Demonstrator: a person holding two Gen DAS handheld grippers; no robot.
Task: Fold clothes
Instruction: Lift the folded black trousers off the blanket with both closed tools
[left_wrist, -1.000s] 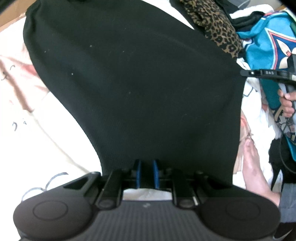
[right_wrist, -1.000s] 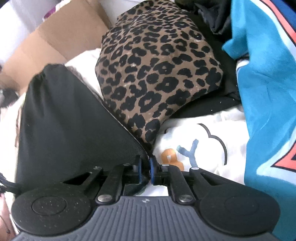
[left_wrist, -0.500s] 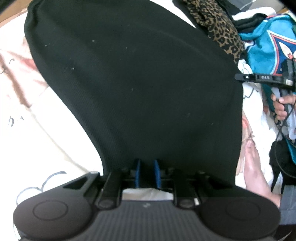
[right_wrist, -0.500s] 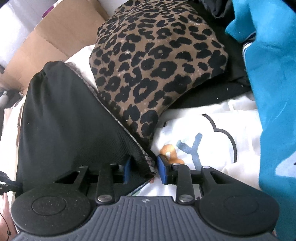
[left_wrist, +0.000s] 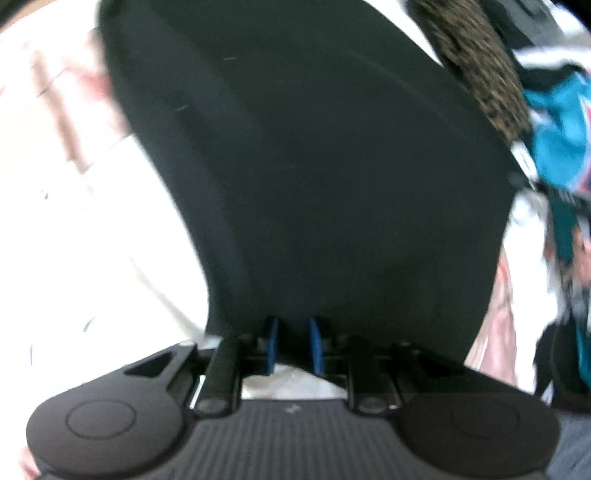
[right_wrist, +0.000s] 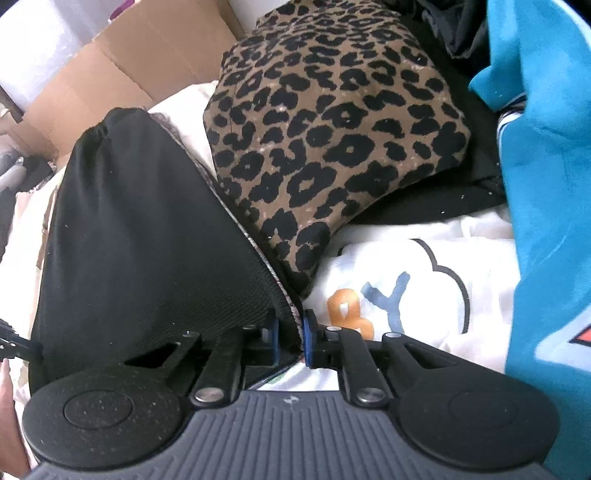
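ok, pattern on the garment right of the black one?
Leopard print, black spots on brown. Clearest in the right wrist view.

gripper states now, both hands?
Left gripper: shut on the black garment.
Right gripper: just closed, shut on the black garment's edge.

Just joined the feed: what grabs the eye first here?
The black garment fills the left wrist view, its near edge pinched in the left tongs. In the right view the right tongs, jaws just closing, clamp its corner, with a leopard-print piece beyond and bright blue fabric at right.
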